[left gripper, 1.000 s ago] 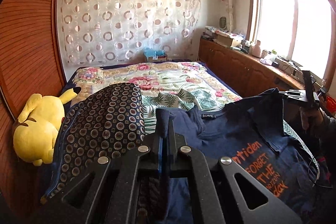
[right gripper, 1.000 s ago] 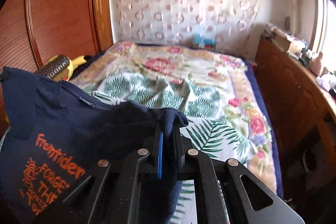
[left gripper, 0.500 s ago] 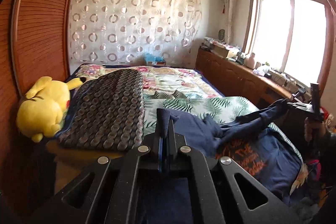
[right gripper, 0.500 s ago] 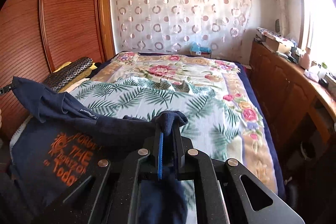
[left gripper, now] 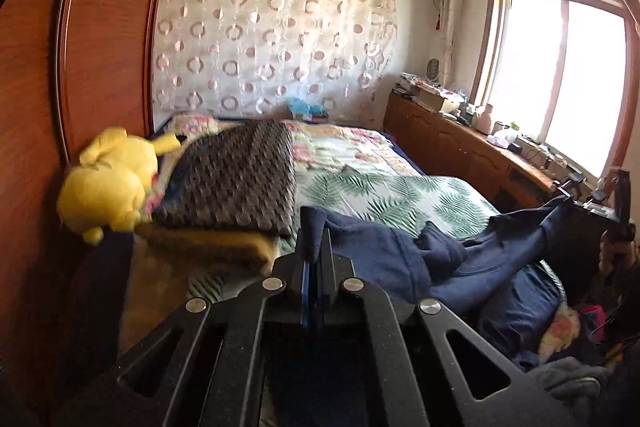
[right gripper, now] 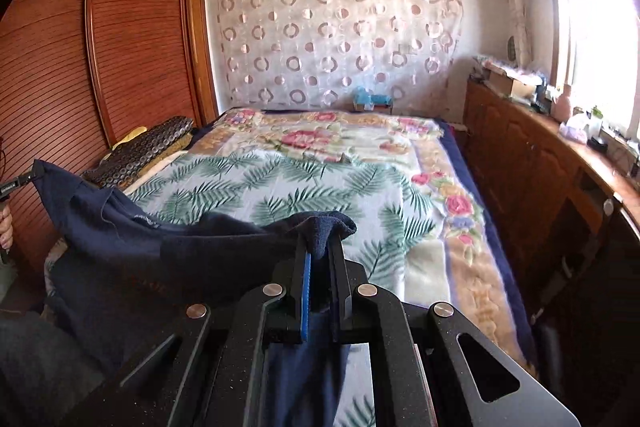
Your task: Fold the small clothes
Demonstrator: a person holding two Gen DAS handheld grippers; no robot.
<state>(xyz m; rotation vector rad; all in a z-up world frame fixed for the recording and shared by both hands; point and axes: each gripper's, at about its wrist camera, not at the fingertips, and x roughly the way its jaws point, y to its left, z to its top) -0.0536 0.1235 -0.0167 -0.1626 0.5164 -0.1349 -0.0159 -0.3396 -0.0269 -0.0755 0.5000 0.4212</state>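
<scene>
Navy t-shirt (right gripper: 132, 239) is strung between both tongs over the near end of the bed (right gripper: 320, 187), its lower part drooping toward the bed edge. Left gripper (left gripper: 316, 247) and right gripper (right gripper: 322, 247) are each clamped tight on a bunched bit of fabric. Looks light, floppy and sag-prone, so I'd say pinch seams or hems, not the loose middle.
</scene>
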